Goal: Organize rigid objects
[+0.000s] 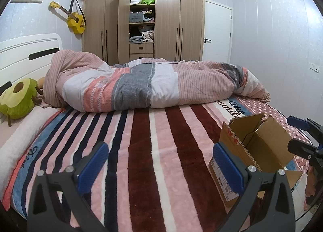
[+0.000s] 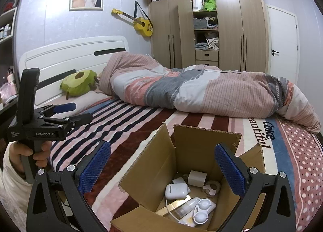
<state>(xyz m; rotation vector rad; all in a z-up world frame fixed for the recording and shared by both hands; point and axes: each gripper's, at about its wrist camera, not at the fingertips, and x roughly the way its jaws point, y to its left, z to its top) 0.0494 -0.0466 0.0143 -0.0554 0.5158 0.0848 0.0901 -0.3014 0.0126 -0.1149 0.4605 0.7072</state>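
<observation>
An open cardboard box [image 2: 193,151] stands on the striped blanket [image 2: 129,123] at the bed's near right corner. Inside it lie several small white rigid objects: an earbud case [image 2: 175,191], a charger block [image 2: 196,178], a contact lens case [image 2: 202,210] and a tape roll [image 2: 212,188]. My right gripper [image 2: 162,173] is open and empty, hovering over the box's opening. My left gripper [image 1: 160,168] is open and empty, above the blanket just left of the box [image 1: 256,151]. The left gripper also shows at the left of the right wrist view [image 2: 70,112].
A rolled striped duvet [image 1: 153,86] lies across the far half of the bed. An avocado plush [image 1: 17,98] rests by the white headboard [image 1: 30,50]. A wardrobe [image 1: 145,16], a yellow guitar [image 1: 74,20] and a white door [image 1: 217,34] stand behind.
</observation>
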